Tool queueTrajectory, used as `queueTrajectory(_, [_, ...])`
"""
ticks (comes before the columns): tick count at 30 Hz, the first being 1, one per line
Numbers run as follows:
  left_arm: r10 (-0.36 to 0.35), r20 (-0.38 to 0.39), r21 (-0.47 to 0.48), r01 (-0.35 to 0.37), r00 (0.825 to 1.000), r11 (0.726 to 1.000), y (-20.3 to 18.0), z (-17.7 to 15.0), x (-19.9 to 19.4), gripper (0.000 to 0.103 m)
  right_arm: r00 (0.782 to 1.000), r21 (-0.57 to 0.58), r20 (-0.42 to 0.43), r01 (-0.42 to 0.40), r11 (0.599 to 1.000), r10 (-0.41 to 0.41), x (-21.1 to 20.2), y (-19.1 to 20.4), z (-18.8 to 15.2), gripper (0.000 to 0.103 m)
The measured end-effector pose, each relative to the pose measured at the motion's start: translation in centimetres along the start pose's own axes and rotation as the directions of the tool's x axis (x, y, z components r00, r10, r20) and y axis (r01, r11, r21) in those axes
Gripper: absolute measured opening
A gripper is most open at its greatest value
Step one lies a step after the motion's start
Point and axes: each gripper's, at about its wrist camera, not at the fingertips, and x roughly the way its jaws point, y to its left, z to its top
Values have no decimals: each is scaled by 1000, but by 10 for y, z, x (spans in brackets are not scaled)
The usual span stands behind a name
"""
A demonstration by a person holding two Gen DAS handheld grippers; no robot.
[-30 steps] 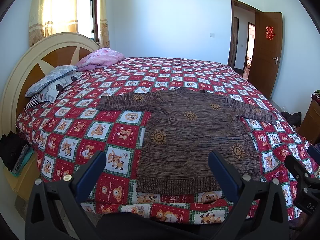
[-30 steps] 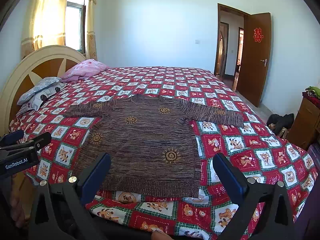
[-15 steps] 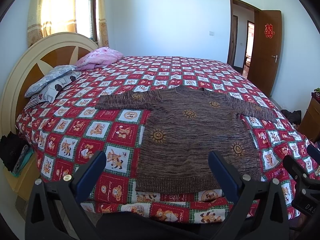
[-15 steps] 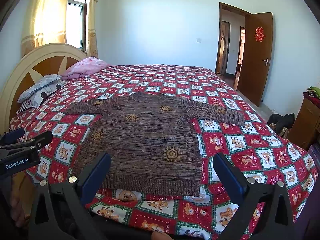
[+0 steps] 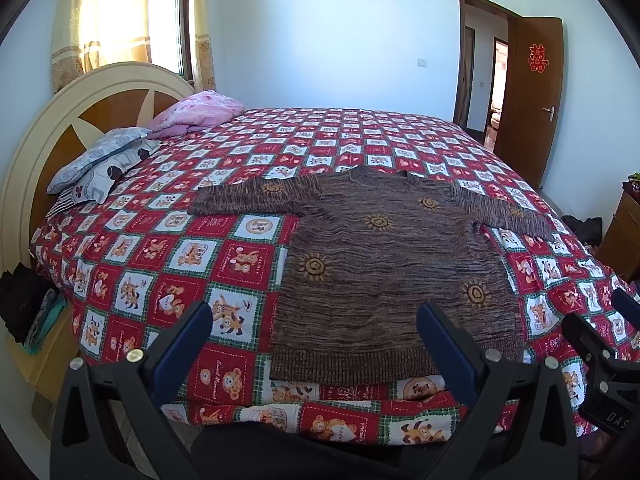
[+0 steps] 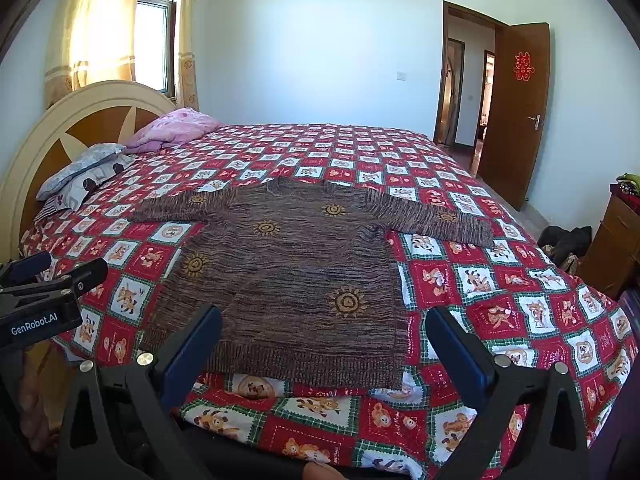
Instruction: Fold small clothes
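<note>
A brown knit sweater [image 5: 384, 264] with orange sun motifs lies flat, sleeves spread, on the red patchwork bedspread [image 5: 168, 256]; its hem is at the near bed edge. It also shows in the right wrist view [image 6: 288, 276]. My left gripper [image 5: 314, 324] is open and empty, held above the near bed edge in front of the hem's left part. My right gripper [image 6: 322, 328] is open and empty, in front of the hem's right part. Each gripper shows at the edge of the other's view: the right one [image 5: 600, 344], the left one [image 6: 44, 280].
Grey pillows [image 5: 100, 164] and a pink blanket [image 5: 200, 112] lie by the round headboard [image 5: 60, 120] at left. A wooden cabinet [image 6: 616, 248] and dark bags [image 6: 568, 240] are on the floor at right. An open brown door [image 6: 516, 112] is at the far right.
Both grippers have drifted slightly closer to the bed and sweater hem. Their jaws stay open. The sweater has not moved.
</note>
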Motion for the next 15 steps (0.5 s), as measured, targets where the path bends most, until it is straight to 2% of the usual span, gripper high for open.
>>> queueTrajectory(15, [-11,-37,22,12,999,1000,-9,1,8,103,1000,-10,-17,-15,1000,15,7,2,-2,102])
